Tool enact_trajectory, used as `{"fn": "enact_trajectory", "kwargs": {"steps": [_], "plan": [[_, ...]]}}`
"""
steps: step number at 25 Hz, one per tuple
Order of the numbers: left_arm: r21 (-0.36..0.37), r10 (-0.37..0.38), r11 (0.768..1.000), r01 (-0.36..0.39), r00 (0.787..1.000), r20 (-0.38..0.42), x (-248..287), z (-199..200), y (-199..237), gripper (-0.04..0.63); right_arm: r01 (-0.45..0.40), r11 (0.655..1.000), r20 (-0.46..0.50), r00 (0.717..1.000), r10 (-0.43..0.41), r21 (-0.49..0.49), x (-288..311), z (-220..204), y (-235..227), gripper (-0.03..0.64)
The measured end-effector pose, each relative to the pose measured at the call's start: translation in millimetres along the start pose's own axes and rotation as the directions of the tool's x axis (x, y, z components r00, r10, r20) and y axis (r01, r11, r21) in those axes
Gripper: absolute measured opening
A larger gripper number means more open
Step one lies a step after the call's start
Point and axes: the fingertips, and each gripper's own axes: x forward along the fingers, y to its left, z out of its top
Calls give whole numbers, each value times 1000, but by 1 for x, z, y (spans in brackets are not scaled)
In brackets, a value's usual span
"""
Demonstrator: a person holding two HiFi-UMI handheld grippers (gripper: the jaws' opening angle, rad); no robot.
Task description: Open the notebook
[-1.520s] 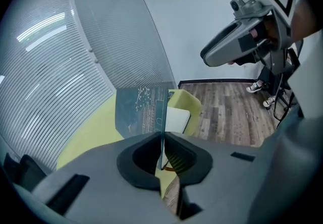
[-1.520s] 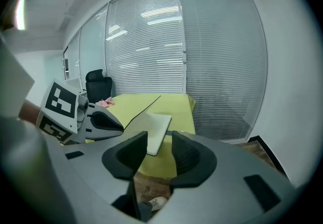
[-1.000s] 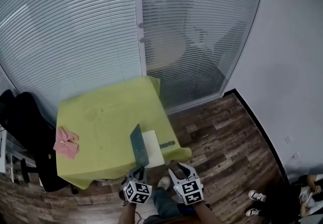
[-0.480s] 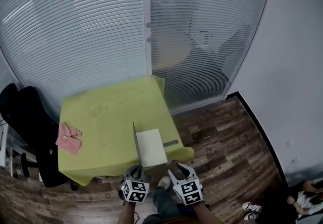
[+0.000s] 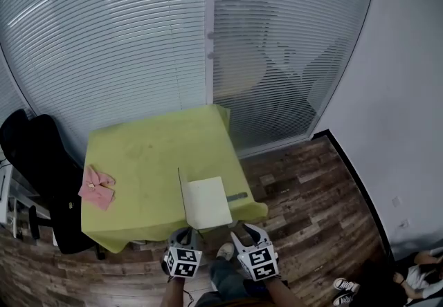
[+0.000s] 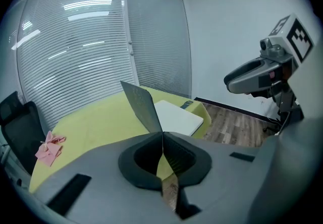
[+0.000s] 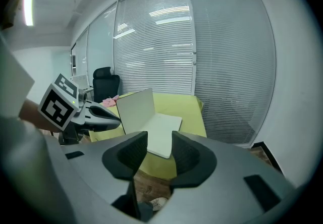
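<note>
At the far left, a black office chair [image 5: 38,160] stands against the slatted glass wall [image 5: 124,43], just beside the table's [image 5: 149,150] left edge. The table wears a yellow-green cloth, and a pink bow [image 5: 97,187] lies near its left side, well apart from everything else on it.

Your left gripper [image 6: 162,140] sits at the table's near edge. Its jaws have just closed in further and are now pinched on the near corner of the notebook's front cover [image 6: 140,104]. You hold that cover up close to vertical, its thin edge running straight into the pads. In the head view it shows almost edge-on.

The notebook [image 5: 208,202] itself lies flat on the near right part of the cloth, close to the front edge, with its white first page showing to the right of the raised cover. Just beside the notebook's right edge lies a small dark pen-like object [image 5: 236,196], near the table's right corner.

Your right gripper [image 5: 247,231] hangs to the right of the left one, off the table's front edge and above the wooden floor [image 5: 311,195]. Its jaws stand wide apart with nothing between them, pointing toward the notebook without touching it.

At the bottom right corner, another person's sneakers [image 5: 344,288] rest on the floor.
</note>
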Motion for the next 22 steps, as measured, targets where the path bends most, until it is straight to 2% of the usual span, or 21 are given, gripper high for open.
{"fn": "enact_trajectory", "kwargs": {"steps": [6,14,19,22], "plan": [[-67,4,998,-4,1000,11,-5,-6,8,25,-6,1000,6,1000,6,-20,1,2,1,164],[-144,8,989,-14,999,-42,1,-30,14,25,-29,999,-8,1000,29,-21,1,3,6,163],[-162,36,986,-37,999,-10,0,-30,23,26,-16,1000,-13,1000,16,-9,-3,-4,1,163],[-199,42,979,-41,999,4,1,-24,28,26,-20,1000,-18,1000,21,11,1,-3,-3,160]]}}
